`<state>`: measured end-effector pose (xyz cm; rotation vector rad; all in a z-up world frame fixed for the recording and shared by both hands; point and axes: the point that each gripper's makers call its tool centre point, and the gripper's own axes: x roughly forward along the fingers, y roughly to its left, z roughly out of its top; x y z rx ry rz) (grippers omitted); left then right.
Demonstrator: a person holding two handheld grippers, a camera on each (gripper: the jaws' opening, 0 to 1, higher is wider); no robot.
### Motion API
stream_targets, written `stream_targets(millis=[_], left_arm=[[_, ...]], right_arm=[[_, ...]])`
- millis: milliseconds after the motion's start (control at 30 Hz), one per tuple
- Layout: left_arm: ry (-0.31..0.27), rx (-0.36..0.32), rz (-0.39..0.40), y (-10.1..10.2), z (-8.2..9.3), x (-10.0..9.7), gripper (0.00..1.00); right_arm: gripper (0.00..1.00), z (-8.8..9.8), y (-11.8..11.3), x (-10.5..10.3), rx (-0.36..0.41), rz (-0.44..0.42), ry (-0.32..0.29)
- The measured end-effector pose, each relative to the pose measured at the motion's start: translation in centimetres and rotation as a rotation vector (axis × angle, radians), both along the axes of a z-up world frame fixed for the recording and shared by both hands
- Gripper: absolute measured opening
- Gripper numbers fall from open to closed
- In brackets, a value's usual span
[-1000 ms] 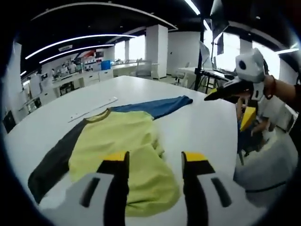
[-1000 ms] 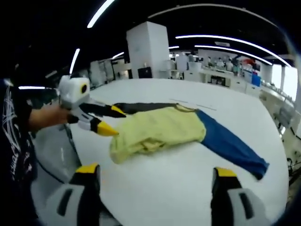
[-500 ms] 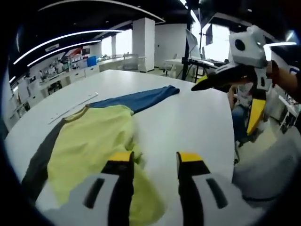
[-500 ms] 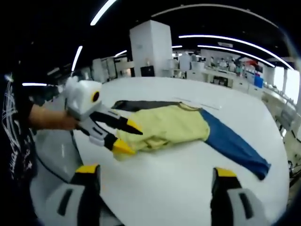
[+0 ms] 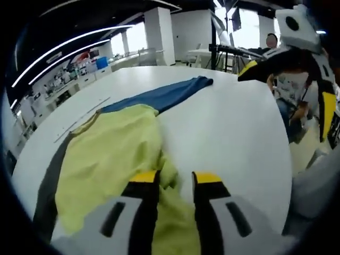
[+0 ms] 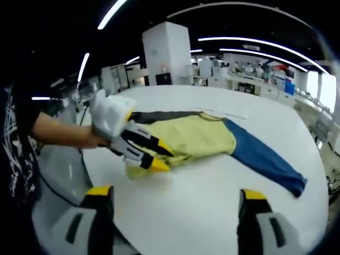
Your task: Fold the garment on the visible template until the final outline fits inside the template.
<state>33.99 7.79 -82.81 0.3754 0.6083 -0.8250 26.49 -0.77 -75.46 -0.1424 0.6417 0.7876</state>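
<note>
Left claw [image 5: 176, 178] narrow over the yellow hem of the long-sleeved shirt [image 6: 204, 139], spread mid-frame on the white surface [image 6: 212, 196]; right claw [image 6: 177, 195] gaped wide, holding nothing.

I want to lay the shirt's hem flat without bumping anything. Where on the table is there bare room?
Bare white table lies between the yellow shirt, its blue sleeve and the right gripper. It is crowded at the shirt's crumpled hem, where the left gripper sits.
</note>
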Motion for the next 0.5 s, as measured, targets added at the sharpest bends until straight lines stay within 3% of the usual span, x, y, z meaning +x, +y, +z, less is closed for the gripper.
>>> stream_targets(millis=[300,500], left_arm=[[0.003,0.058,0.011,-0.1,-1.1,0.3,0.19],[0.059,0.001,0.087,0.3,-1.2,1.6,0.13]], right_arm=[[0.97,-0.6,-0.3,-0.2,-0.002,-0.015,0.016],[0.96,-0.9,-0.3,-0.2,-0.001,-0.023,0.018]])
